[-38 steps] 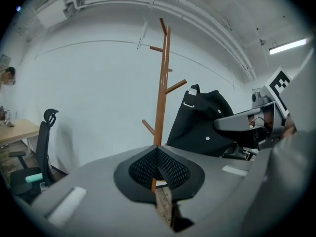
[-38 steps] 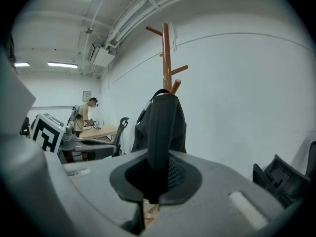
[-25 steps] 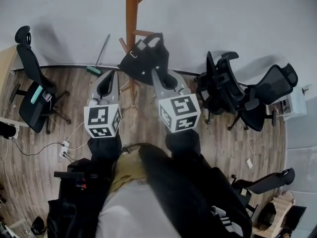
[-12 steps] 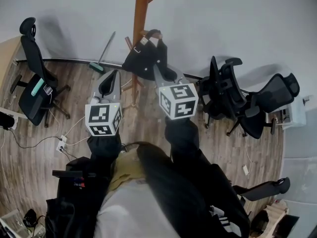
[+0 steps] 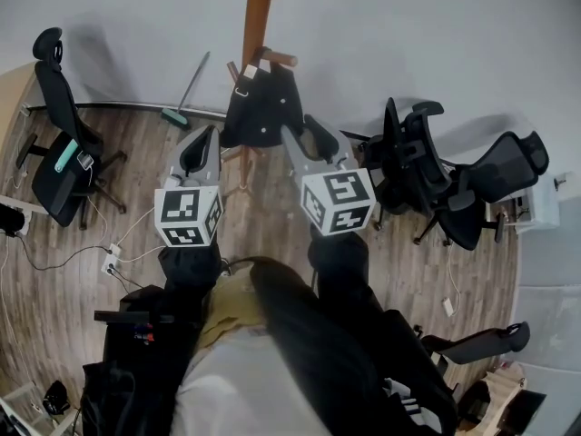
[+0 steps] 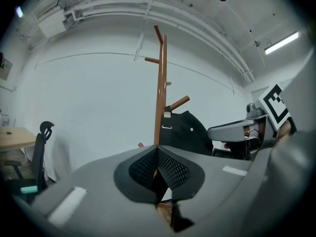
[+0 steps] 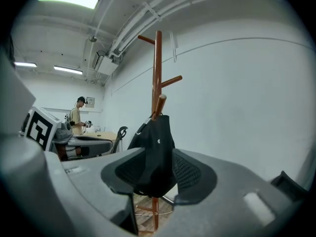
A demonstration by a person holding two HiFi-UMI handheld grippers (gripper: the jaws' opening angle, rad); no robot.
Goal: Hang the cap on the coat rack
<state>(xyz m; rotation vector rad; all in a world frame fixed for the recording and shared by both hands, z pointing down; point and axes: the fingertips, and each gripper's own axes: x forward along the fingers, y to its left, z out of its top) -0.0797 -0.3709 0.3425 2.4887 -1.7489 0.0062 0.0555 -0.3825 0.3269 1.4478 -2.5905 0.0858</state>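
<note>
The black cap hangs from a short peg of the brown wooden coat rack, low on its pole. My right gripper is just right of the cap, and its jaws are opening. In the right gripper view the cap's lower part still lies between the spread pads of the right gripper, which do not press on it. My left gripper hovers to the cap's left, apart from it. In the left gripper view the left gripper is shut on nothing, with the cap and the rack beyond.
Black office chairs stand at the left and right on the wood floor. A broom leans on the wall left of the rack. Cables and a power strip lie on the floor. A person stands far off by a desk.
The cap, pinched in my right gripper before, now hangs on the peg by itself. The right gripper's jaws have spread and it has drawn slightly back and right. The left gripper barely moved.
</note>
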